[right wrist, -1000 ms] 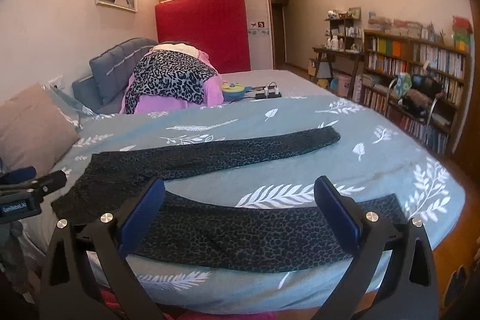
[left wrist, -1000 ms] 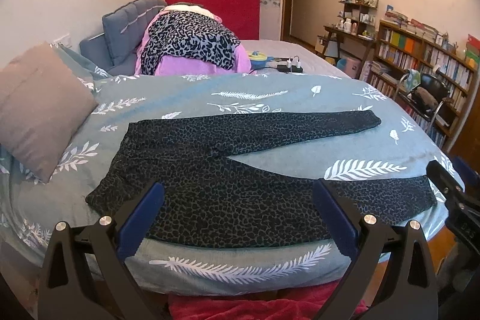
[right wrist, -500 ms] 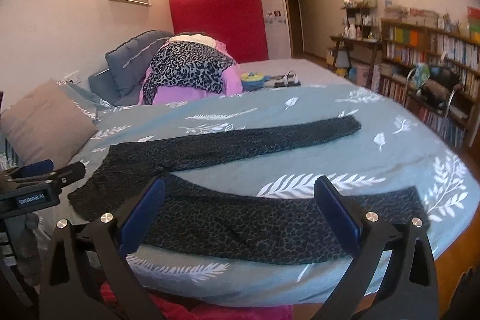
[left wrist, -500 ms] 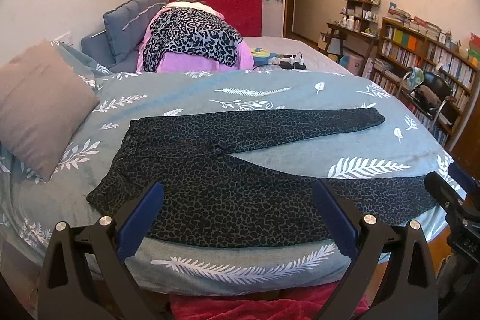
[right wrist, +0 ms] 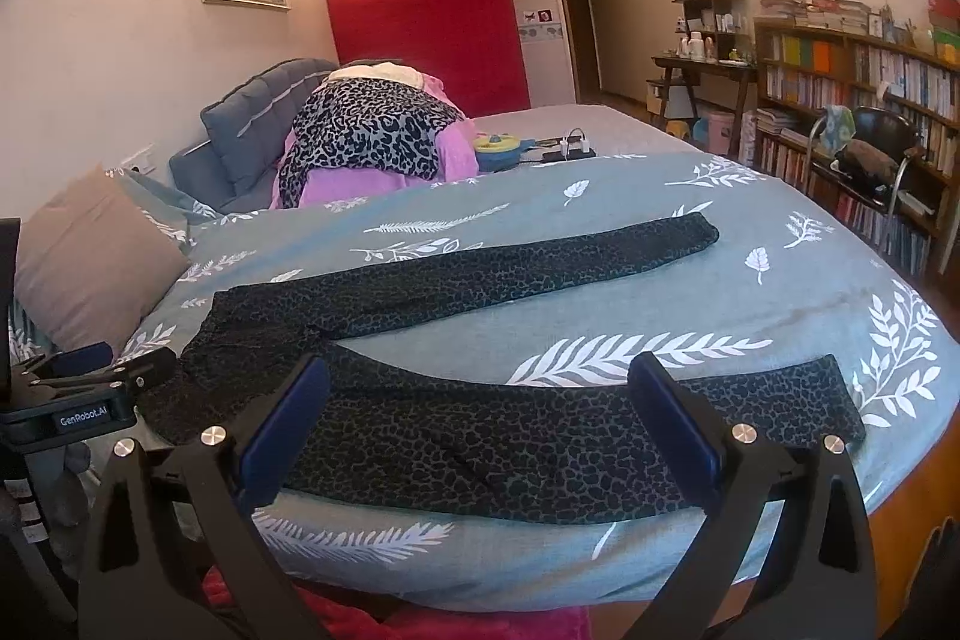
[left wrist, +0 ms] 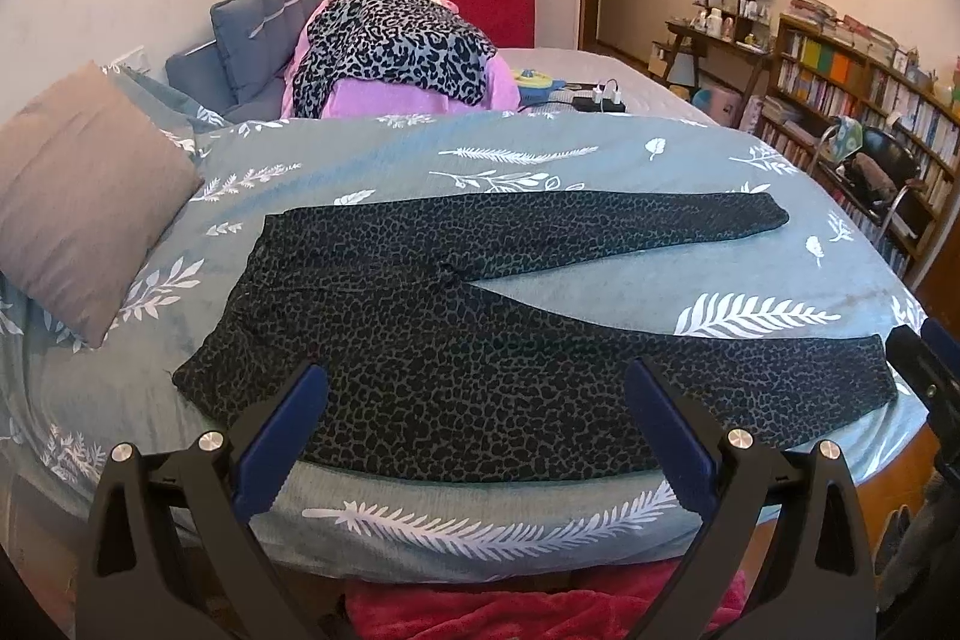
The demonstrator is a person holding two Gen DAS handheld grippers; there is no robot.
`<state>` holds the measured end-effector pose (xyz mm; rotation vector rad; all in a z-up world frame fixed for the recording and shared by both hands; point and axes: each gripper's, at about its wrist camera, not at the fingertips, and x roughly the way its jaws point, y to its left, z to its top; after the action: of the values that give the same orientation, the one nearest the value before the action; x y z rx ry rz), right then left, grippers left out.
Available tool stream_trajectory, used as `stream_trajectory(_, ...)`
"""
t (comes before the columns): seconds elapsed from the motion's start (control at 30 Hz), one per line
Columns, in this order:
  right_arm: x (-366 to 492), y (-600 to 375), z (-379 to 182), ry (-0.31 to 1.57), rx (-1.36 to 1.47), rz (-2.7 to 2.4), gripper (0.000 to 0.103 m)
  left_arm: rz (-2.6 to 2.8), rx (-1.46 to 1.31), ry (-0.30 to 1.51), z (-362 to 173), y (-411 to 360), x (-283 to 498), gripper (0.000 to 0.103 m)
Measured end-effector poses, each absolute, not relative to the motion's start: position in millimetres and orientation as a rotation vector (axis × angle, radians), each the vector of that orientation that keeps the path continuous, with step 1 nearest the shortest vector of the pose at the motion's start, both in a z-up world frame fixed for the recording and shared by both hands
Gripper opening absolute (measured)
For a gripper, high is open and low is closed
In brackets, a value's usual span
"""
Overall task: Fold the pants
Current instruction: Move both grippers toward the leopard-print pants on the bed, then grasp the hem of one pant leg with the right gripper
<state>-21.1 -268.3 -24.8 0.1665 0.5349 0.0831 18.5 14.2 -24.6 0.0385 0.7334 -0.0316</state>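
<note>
The bed's near edge (left wrist: 480, 550) sat partly hidden behind gripper fingers (left wrist: 282, 436) — book spines on the bookshelf (right wrist: 852, 76) were too small to read.

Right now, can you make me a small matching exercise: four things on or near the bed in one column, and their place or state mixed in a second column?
1. pants
2. pillow
3. bookshelf
4. left gripper

a. open, holding nothing
b. along the right wall
c. at the left edge of the bed
d. spread flat, legs apart

Pairs: 1-d, 2-c, 3-b, 4-a
</note>
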Motion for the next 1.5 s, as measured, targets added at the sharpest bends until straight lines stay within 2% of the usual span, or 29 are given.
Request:
stream_trajectory(0.87,0,-310,-68,0.609,0.207,-0.012,0.101,-0.026,0.133,0.778,-52,-5,58,0.098)
stream_trajectory(1.13,7,-369,-97,0.638,0.239,-0.155,0.101,-0.048,0.086,0.836,-68,-7,84,0.098)
stream_trajectory(1.5,31,-518,-155,0.722,0.291,-0.462,0.098,-0.016,0.113,0.93,-104,-18,120,0.098)
